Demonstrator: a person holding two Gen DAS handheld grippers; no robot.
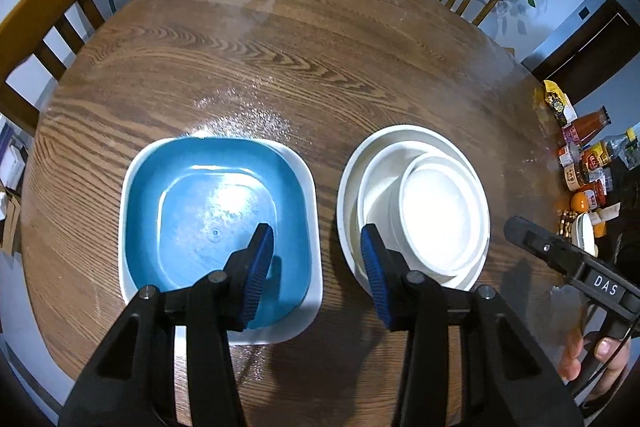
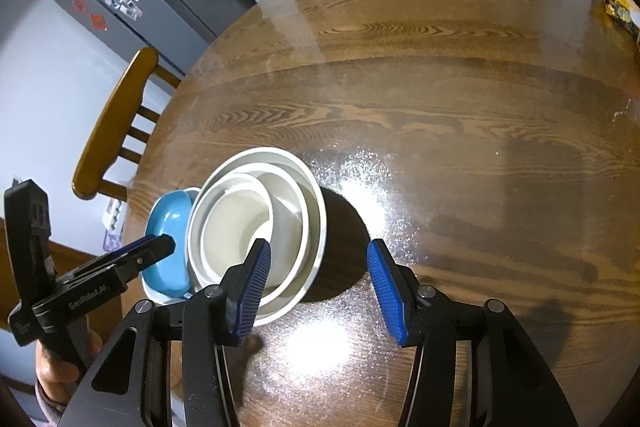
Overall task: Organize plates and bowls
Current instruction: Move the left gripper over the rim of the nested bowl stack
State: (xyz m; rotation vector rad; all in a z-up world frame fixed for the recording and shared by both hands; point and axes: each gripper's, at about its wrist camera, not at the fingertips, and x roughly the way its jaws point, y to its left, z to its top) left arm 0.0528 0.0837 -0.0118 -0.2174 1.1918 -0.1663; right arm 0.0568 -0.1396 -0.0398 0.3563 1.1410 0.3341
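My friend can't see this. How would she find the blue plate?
Look at the round wooden table, near side. Two piles sit there: round white bowls and, beside them, square plates. The blue plate lies on a white square plate; nothing else is blue.

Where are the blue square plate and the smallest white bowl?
Blue square plate (image 1: 192, 195): left wrist view, flat centre.
Smallest white round bowl (image 1: 440, 215): left wrist view, inside bottom.
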